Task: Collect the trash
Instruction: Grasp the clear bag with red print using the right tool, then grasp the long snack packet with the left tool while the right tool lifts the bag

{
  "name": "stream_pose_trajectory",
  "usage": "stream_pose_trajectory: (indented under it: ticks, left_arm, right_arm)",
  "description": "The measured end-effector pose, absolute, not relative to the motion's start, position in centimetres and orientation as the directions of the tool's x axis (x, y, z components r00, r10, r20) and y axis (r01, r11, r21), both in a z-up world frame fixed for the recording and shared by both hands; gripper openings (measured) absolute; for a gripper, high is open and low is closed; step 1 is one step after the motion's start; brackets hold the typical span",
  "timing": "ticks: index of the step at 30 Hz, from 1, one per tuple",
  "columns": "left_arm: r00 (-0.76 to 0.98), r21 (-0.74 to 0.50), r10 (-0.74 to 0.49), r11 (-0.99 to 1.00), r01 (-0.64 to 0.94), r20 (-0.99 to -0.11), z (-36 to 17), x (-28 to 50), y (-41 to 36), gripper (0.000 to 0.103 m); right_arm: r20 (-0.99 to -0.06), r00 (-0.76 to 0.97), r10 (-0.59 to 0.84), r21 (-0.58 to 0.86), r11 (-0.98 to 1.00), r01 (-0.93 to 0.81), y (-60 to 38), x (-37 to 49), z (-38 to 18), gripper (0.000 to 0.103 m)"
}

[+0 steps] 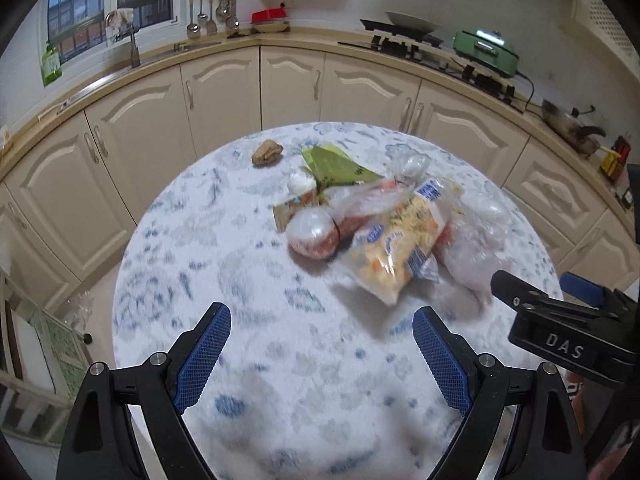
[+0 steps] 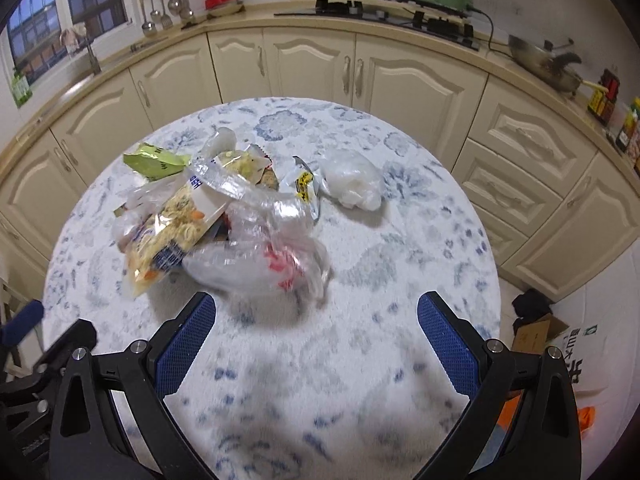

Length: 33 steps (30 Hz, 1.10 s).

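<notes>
A pile of trash lies on the round table [image 1: 224, 264] with a blue-flowered cloth: a noodle packet [image 1: 396, 248] [image 2: 172, 228], clear plastic bags [image 1: 476, 236] [image 2: 264, 256], a green wrapper [image 1: 336, 164] [image 2: 154, 162], a tied bag of reddish scraps [image 1: 320, 232], a white crumpled bag [image 2: 354, 184] and a brown lump [image 1: 267, 152] set apart at the far side. My left gripper [image 1: 322, 344] is open and empty, short of the pile. My right gripper [image 2: 316, 332] is open and empty just before the clear bags; it also shows at the right of the left wrist view [image 1: 560, 320].
Cream cabinets [image 1: 224, 88] and a counter curve behind the table, with a stove [image 1: 420, 40], a green cooker [image 1: 486, 50] and a pan [image 2: 544, 64]. A cardboard box [image 2: 538, 334] and bags lie on the floor at the right.
</notes>
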State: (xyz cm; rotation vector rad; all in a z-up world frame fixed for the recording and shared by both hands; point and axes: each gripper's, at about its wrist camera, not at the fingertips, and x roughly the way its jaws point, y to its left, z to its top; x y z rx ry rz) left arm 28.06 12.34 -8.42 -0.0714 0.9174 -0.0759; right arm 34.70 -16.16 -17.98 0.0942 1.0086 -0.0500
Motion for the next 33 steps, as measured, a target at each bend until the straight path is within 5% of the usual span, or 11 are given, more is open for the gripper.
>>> stream_pose_trajectory:
  ticks: [10,14,22,24,26,28,33]
  left_arm:
    - [0.555,-0.061,-0.101,0.994,0.09,-0.826,-9.9,35.0,11.1,0.089]
    - [0.519,-0.049,-0.101,0.992,0.114,-0.849,-10.9,37.4,9.8,0.089]
    - [0.456,-0.024,-0.124,0.975,0.219,-0.881,-13.0,41.1,5.6,0.093]
    - [0.447,-0.032,-0.133,0.974,0.226,-0.885,-13.8,41.5,4.9,0.084]
    - [0.443,-0.061,-0.18,0.961,0.269,-0.878,-14.4,41.5,4.3,0.055]
    - [0.452,-0.065,-0.2,0.953,0.296,-0.869,-14.2,41.0,4.1,0.042]
    - [0.457,-0.116,-0.234,0.955,0.272,-0.858,-13.6,39.4,5.4,0.027]
  right_arm:
    - [-0.891,0.442,0.107,0.113,0.994,-0.013,-14.7,41.4,-21.6,0.098]
    - [-0.878,0.418,0.232,0.238,0.97,-0.04,-15.9,41.6,-22.1,0.057]
    - [-0.873,0.441,0.209,0.215,0.976,-0.036,-18.5,38.7,-22.6,0.049]
    - [-0.873,0.443,0.203,0.214,0.976,-0.026,-19.3,37.9,-22.6,0.049]
    - [-0.876,0.441,0.197,0.211,0.977,-0.017,-20.0,37.1,-22.5,0.05]
    - [-0.879,0.44,0.183,0.199,0.98,-0.011,-20.4,36.7,-22.5,0.05]
    - [-0.879,0.443,0.176,0.202,0.979,0.011,-21.2,35.3,-22.2,0.049]
